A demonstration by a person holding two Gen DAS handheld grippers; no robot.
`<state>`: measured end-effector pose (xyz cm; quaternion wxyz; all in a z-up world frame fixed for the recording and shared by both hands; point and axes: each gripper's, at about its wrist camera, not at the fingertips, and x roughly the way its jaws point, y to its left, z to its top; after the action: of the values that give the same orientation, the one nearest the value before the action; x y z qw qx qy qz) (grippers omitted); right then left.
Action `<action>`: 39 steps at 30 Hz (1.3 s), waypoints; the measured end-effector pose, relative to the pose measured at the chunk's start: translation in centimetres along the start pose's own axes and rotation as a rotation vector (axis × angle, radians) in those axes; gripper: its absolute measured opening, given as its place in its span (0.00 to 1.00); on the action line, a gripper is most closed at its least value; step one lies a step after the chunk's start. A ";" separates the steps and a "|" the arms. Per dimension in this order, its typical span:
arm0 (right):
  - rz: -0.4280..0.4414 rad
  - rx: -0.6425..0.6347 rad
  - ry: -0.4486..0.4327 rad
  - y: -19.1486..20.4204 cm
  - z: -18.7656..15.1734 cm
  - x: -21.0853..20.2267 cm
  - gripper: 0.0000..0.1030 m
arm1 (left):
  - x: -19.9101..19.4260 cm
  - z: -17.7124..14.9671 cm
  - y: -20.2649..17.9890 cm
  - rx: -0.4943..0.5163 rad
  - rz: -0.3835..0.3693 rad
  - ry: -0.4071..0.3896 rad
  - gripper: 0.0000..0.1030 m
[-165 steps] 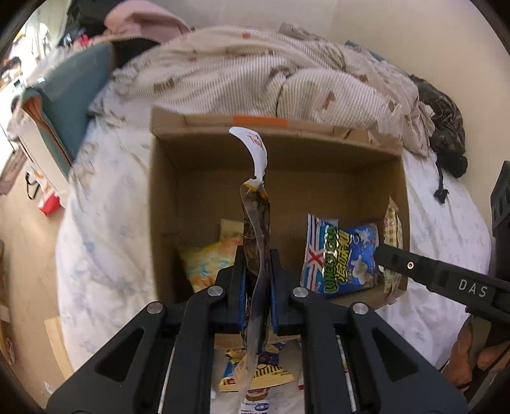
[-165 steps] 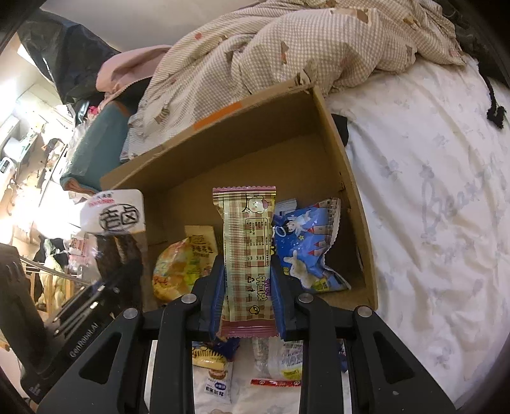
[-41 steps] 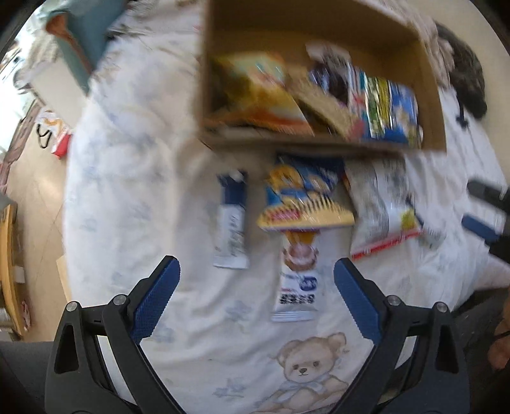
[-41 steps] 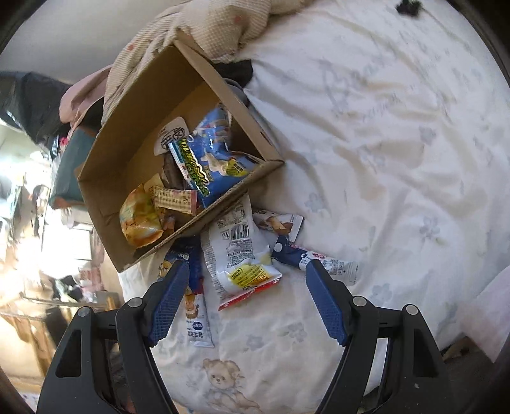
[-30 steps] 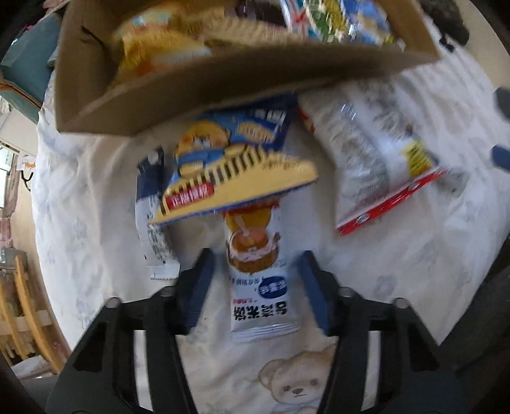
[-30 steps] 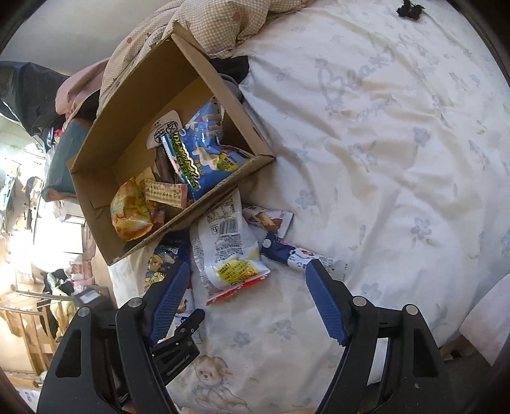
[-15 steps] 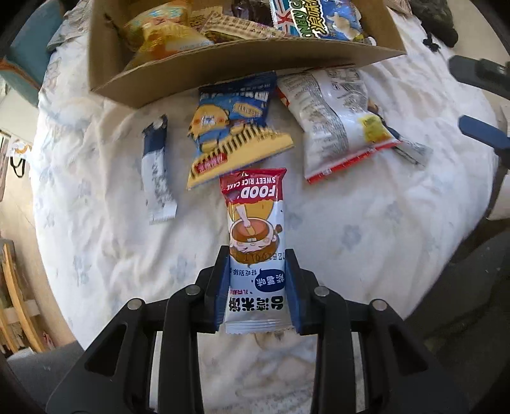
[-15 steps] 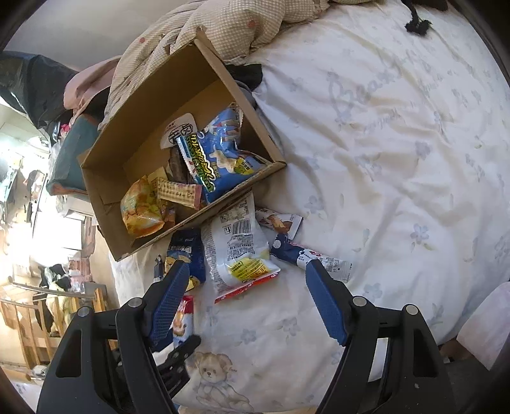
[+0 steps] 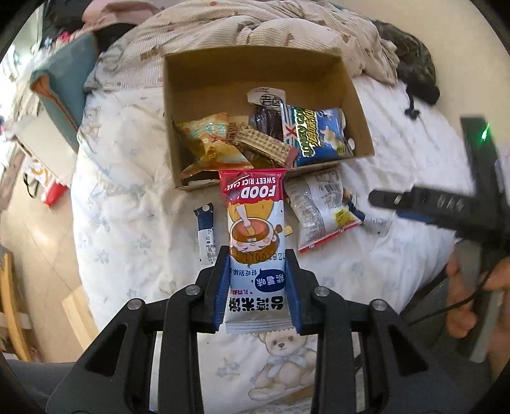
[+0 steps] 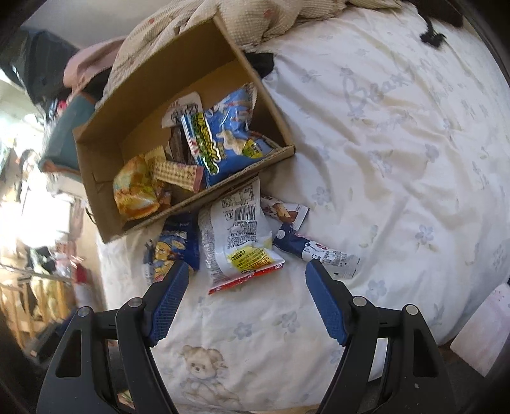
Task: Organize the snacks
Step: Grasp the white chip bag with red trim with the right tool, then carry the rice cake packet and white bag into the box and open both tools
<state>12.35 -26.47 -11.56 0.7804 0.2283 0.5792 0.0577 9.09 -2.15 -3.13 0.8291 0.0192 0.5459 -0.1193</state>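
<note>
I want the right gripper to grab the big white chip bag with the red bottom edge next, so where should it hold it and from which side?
The white chip bag lies flat on the bedsheet just in front of the box. The open right gripper could come straight down and pinch across its narrower width near the red-edged end, which is nearest and clear of the neighbouring packets.

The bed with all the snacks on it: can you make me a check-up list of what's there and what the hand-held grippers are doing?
Surface: bed sheet, white with flowers and a bear print, wrinkled.
Job's things: cardboard box holds several snack packs; sweet rice cake pack is lifted; white snack bag, blue-and-yellow bag and small packs lie in front of the box.
Clutter: checked blanket bunched behind the box.
Grippers: left hand-held gripper shut on the rice cake pack; right hand-held gripper open, empty, above the white bag.
Cables: thin black cord by the person's hand.
Surroundings: wooden floor and a wooden chair beside the bed.
</note>
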 end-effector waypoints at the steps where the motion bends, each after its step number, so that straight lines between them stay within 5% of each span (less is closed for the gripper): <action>1: -0.001 -0.009 0.005 0.2 0.0 0.3 0.76 | 0.0 0.0 0.8 -0.028 0.006 0.001 0.27; 7: -0.028 -0.106 0.042 2.5 0.3 3.2 0.76 | 1.2 0.0 4.1 -0.181 0.002 0.024 0.27; 22: -0.184 -0.242 0.131 5.3 1.1 11.2 0.75 | 3.7 0.0 5.0 -0.223 0.009 0.079 0.27; 29: -0.178 -0.252 0.137 4.9 1.0 10.1 0.50 | 4.0 0.2 4.6 -0.209 0.019 0.073 0.27; 39: -0.043 -0.178 0.171 3.1 0.2 6.7 0.44 | 3.6 -0.2 5.5 -0.247 0.017 0.064 0.27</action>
<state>15.28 -21.37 -16.08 0.7464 0.1396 0.6411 0.1113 11.46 2.54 -6.99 0.8082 -0.0747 0.5825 -0.0437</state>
